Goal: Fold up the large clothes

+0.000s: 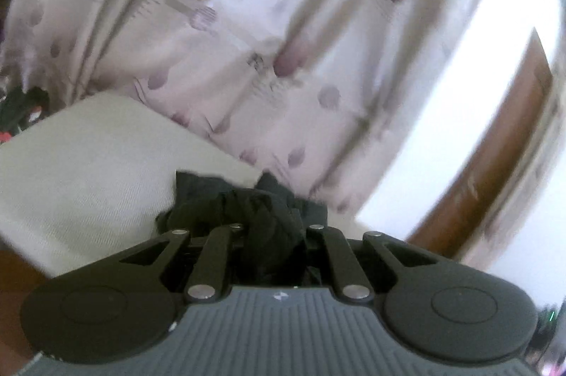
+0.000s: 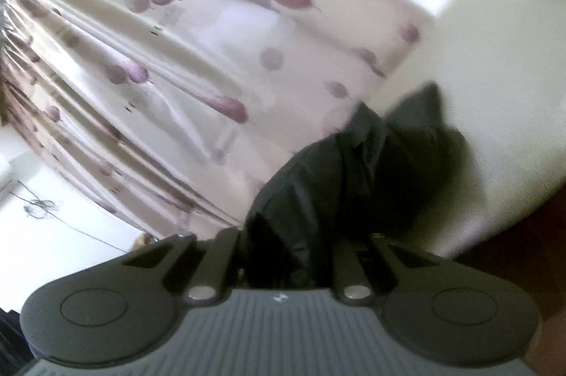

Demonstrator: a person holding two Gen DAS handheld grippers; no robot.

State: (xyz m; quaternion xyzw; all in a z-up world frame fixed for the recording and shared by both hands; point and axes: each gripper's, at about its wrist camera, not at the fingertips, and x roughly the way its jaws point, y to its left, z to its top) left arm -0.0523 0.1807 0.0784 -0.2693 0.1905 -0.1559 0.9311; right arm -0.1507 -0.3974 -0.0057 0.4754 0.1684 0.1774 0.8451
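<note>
Black cloth [image 1: 269,217] bunches at twelve o'clock of the left tongs [image 1: 272,227], clamped tight on it and aimed nearly level. Right tongs [image 2: 304,234] likewise pinch the dark garment, its folds rising toward one o'clock. Behind, a spotted pale curtain [image 1: 247,40]; below, probably a white worktop [image 1: 88,171], though blur hides detail.

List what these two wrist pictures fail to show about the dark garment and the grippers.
- Left gripper fingertips: left wrist view, buried in the bunched dark garment.
- Right gripper fingertips: right wrist view, covered by the same garment.
- Garment type and full size: both views, bunched up and cut off below by the gripper bodies.
- Curtain pattern details: both views, motion blur.
- Pale surface underneath: mostly out of frame.
</note>
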